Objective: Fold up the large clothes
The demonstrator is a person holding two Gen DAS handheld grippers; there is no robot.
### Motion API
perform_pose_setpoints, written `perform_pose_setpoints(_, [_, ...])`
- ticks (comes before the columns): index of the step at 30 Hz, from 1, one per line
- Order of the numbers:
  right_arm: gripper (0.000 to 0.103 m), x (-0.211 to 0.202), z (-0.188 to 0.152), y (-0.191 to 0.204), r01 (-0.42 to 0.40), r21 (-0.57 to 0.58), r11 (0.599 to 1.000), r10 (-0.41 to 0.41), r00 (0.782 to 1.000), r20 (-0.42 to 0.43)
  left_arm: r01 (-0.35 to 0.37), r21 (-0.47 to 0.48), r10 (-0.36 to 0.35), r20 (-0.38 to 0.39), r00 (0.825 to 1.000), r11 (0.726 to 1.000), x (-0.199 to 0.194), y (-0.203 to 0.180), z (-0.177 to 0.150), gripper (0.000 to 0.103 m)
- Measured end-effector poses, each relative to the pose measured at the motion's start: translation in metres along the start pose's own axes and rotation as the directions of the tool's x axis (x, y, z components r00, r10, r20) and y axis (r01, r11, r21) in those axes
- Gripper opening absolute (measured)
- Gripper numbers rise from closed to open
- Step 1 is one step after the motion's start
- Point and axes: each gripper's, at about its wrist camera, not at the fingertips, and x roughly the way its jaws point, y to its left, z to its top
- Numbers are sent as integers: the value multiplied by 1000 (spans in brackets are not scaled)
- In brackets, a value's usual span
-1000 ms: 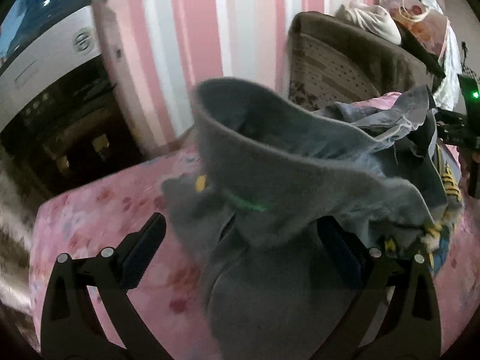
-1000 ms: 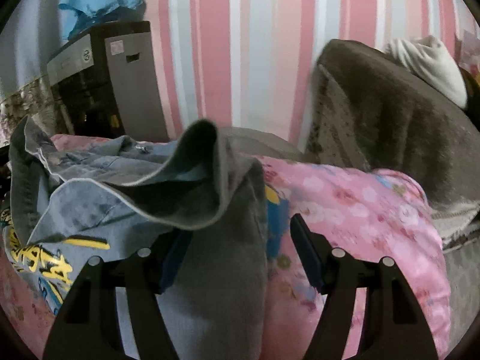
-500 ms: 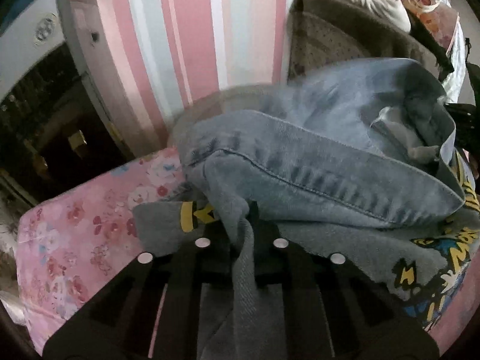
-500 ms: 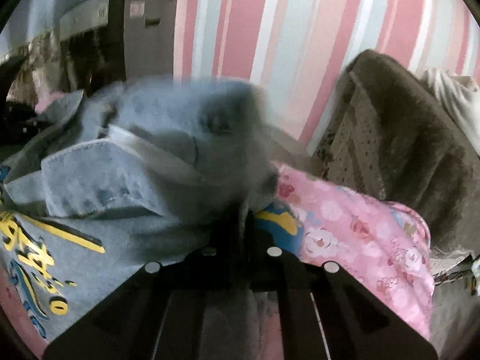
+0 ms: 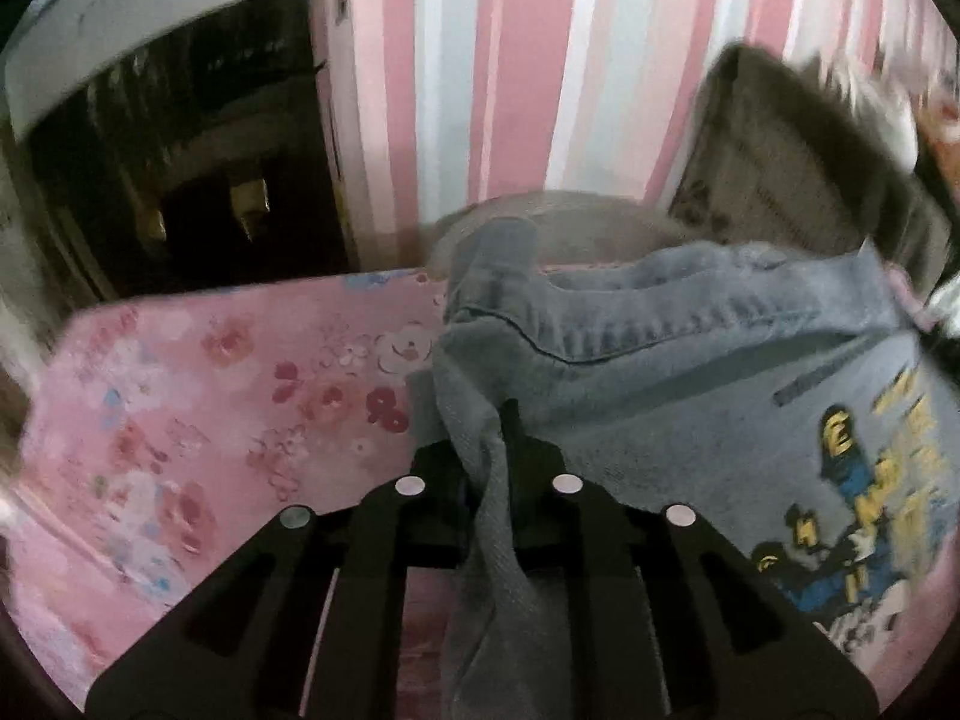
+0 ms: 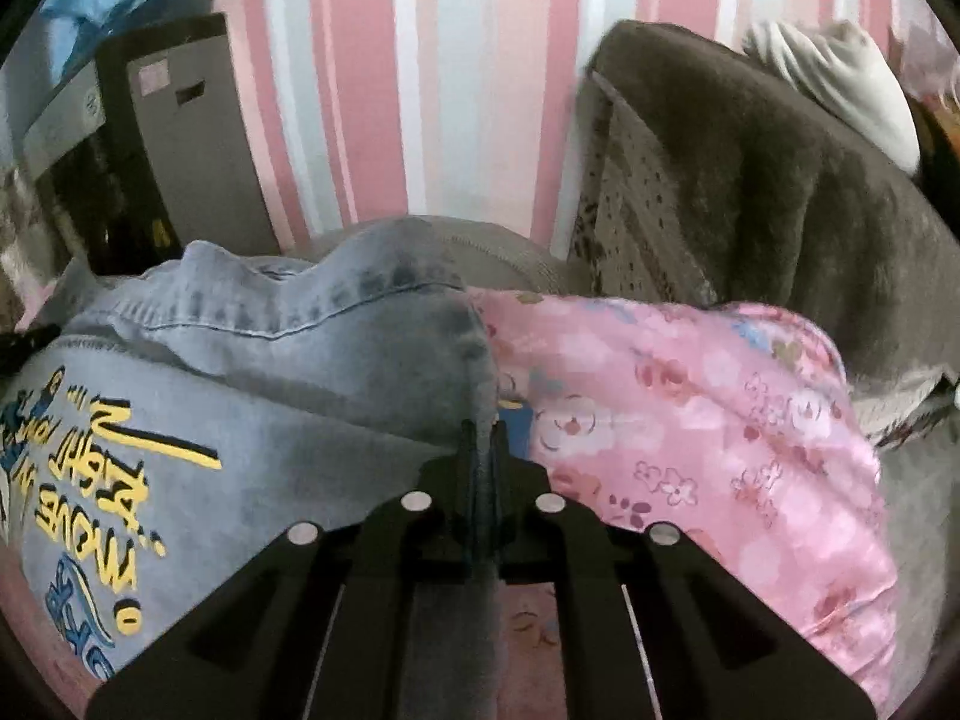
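Observation:
A blue denim garment (image 5: 690, 354) with yellow and blue print lies on a pink floral cover (image 5: 198, 408). My left gripper (image 5: 489, 450) is shut on its left edge, and cloth hangs down between the fingers. My right gripper (image 6: 480, 444) is shut on the right edge of the same garment (image 6: 288, 360). A stitched denim fold runs across the garment's far side in both views. The garment's near part is hidden behind the gripper bodies.
A pink and white striped wall (image 6: 420, 90) stands behind. A brown plush chair (image 6: 780, 192) with a white cloth on top stands to the right. A dark cabinet with a grey printer (image 5: 150, 138) stands to the left. The pink cover (image 6: 720, 420) drops off at its right edge.
Both grippers went from open to shut on the garment's edges. The raised denim has come down and now lies lower and flatter on the cover.

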Motion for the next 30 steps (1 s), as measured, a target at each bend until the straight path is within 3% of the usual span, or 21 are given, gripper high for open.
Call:
perform_pose_setpoints(1, [13,-3,3,-1,-9,2,1000,9,1000,-5,-21,20,21,1,1000,1000,-1,-3,2,15])
perform_pose_setpoints(3, [29,-14,9,-3,-18,0,1000,18,1000,23,-55,44,55,-3,998,997,-3,-5,6,30])
perform_pose_setpoints(4, [40,-19,13,-4,-19,-4,1000,19,999,42,-73,50,73,3,997,996,-5,-5,9,54])
perform_pose_setpoints(5, [44,-21,18,-4,-24,-8,1000,25,998,58,-78,49,77,14,997,996,-7,-5,13,75])
perform_pose_setpoints(9, [50,-7,49,3,-60,-31,998,61,997,44,-69,79,69,4,998,994,-4,-8,36,82])
perform_pose_setpoints(13, [50,39,72,22,-50,-116,992,41,996,-73,-62,153,73,-65,995,986,19,-21,52,80])
perform_pose_setpoints(15, [50,51,73,31,-42,-159,986,28,995,-91,-38,182,55,-87,995,983,28,-27,53,55])
perform_pose_setpoints(16, [43,57,71,35,-40,-181,983,23,995,-95,-28,183,47,-100,994,983,35,-28,51,31])
perform_pose_setpoints(17, [17,59,68,37,-30,-193,981,13,996,-88,-30,179,49,-103,994,983,39,-28,50,23])
perform_pose_setpoints(19, [13,53,60,43,3,-221,975,-10,999,-33,3,153,9,-81,997,988,37,-26,48,13])
perform_pose_setpoints(22, [9,27,58,37,60,-191,980,-39,993,113,-3,111,1,20,1000,994,20,-19,47,11])
perform_pose_setpoints(25, [9,0,68,12,12,-63,998,1,979,204,73,20,-74,106,992,997,-2,-2,54,11])
perform_pose_setpoints(27, [9,3,74,11,17,-54,998,-7,984,178,104,0,-104,91,990,995,0,1,61,12])
perform_pose_setpoints(30, [9,38,75,25,80,-117,990,-76,996,45,65,35,-63,-63,996,997,36,-8,63,14])
